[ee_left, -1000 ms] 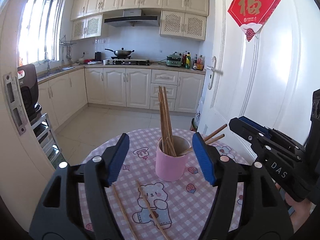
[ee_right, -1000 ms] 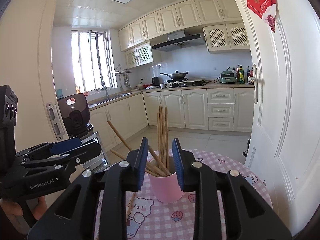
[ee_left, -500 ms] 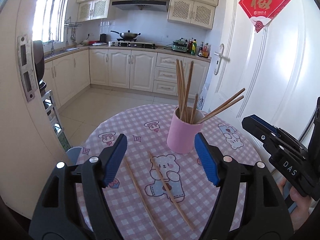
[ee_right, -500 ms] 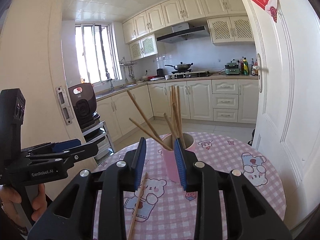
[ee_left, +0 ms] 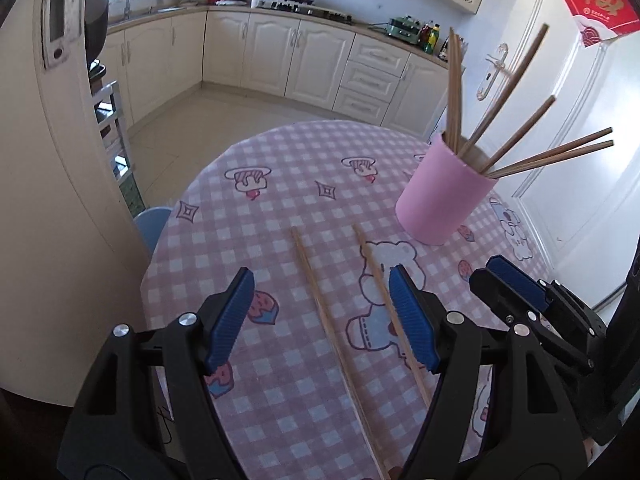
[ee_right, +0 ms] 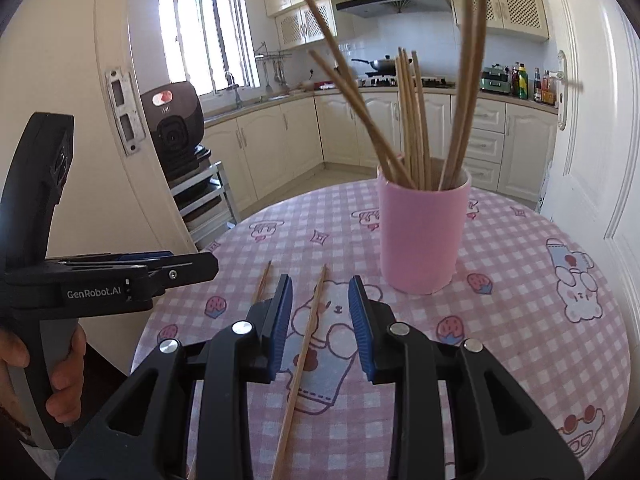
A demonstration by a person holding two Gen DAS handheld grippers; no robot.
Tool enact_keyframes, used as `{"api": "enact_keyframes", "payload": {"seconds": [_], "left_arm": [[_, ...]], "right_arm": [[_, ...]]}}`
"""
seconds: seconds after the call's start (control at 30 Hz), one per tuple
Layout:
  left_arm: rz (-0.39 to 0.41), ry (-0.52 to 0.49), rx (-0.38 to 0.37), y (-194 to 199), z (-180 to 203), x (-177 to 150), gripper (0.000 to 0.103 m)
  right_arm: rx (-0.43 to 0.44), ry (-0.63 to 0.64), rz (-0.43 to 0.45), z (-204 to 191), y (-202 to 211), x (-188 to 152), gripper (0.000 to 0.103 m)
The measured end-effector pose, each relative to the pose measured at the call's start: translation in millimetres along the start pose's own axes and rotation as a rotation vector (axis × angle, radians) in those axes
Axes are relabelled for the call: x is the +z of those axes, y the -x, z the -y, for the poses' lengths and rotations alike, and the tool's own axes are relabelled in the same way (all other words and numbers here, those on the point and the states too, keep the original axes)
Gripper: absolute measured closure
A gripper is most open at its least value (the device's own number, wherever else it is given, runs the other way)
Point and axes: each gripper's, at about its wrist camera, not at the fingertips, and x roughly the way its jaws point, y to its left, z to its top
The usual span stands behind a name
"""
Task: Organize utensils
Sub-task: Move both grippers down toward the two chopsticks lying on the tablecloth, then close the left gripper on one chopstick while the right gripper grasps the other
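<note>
On the pink-and-white checked tablecloth [ee_left: 280, 380] of the round counter, two loose wooden chopsticks lay side by side, not touching. The left chopstick [ee_left: 320, 308] and the right chopstick [ee_left: 380, 292] both pointed roughly toward a pink cylindrical cup [ee_left: 440, 200], which stood upright just beyond their far ends. The cup held a bundle of further wooden chopsticks [ee_right: 412, 120], some upright and some leaning outward over the rim.

The left hand-held gripper [ee_left: 322, 320] was set wide, its blue-padded jaws apart above the cloth with nothing gripped. In the left wrist view the left chopstick appeared between the jaws, and the right chopstick ran close beside the right pad; contact could not be determined.

The right hand-held gripper [ee_right: 320, 320] was set to a narrow gap and held nothing. In the right wrist view the right chopstick [ee_right: 304, 352] appeared in the gap without touching either pad, and the left chopstick [ee_right: 262, 284] showed just outside the left jaw.

A person's hand [ee_right: 60, 380] gripped the handle of the left hand-held gripper [ee_right: 200, 266]. Behind the counter stood cream kitchen cabinets [ee_left: 280, 52] and a white door [ee_left: 560, 160] bearing a red paper decoration [ee_left: 596, 0].
</note>
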Motion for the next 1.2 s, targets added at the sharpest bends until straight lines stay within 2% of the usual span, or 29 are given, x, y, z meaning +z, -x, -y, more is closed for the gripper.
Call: {"api": "enact_keyframes", "payload": {"seconds": [0.17, 0.3, 0.47, 0.5, 0.53, 0.63, 0.77, 0.93, 1.03, 1.1, 1.2], "left_arm": [[-0.072, 0.018, 0.037, -31.4, -3.8, 2.2, 0.034], [-0.123, 0.044, 0.087, -55.4, -8.5, 6.5, 0.035], [-0.193, 0.040, 0.095, -81.0, -9.6, 11.3, 0.057], [-0.200, 0.032, 0.102, -84.5, -7.9, 11.5, 0.059], [-0.197, 0.020, 0.113, -86.1, -5.9, 11.9, 0.061], [-0.189, -0.007, 0.137, -89.7, -3.0, 12.8, 0.082], [-0.184, -0.024, 0.134, -90.8, -6.1, 14.4, 0.092], [-0.176, -0.012, 0.120, -90.7, -10.3, 14.8, 0.093], [-0.169, -0.003, 0.115, -90.9, -10.1, 15.2, 0.094], [-0.167, 0.007, 0.110, -90.9, -10.5, 15.6, 0.095], [-0.167, 0.021, 0.093, -90.9, -11.0, 16.4, 0.096]], "right_arm": [[-0.015, -0.011, -0.106, -0.9, -33.6, -5.3, 0.076], [-0.014, -0.019, -0.159, 1.1, -54.7, -7.0, 0.076], [-0.018, -0.019, -0.198, 1.9, -71.4, -7.3, 0.076], [-0.012, -0.025, -0.204, 2.5, -74.1, -6.6, 0.076], [-0.006, -0.030, -0.206, 2.6, -76.1, -5.4, 0.076], [-0.008, -0.016, -0.224, 1.5, -83.3, 1.2, 0.076], [-0.019, 0.008, -0.278, -1.9, -98.3, 4.7, 0.076], [-0.035, 0.055, -0.343, -7.9, -116.2, 11.0, 0.076], [-0.035, 0.086, -0.378, -12.6, -125.1, 15.2, 0.081], [-0.033, 0.099, -0.387, -13.2, -128.0, 16.4, 0.090], [-0.029, 0.090, -0.383, -9.8, -131.3, 17.5, 0.097]]}}
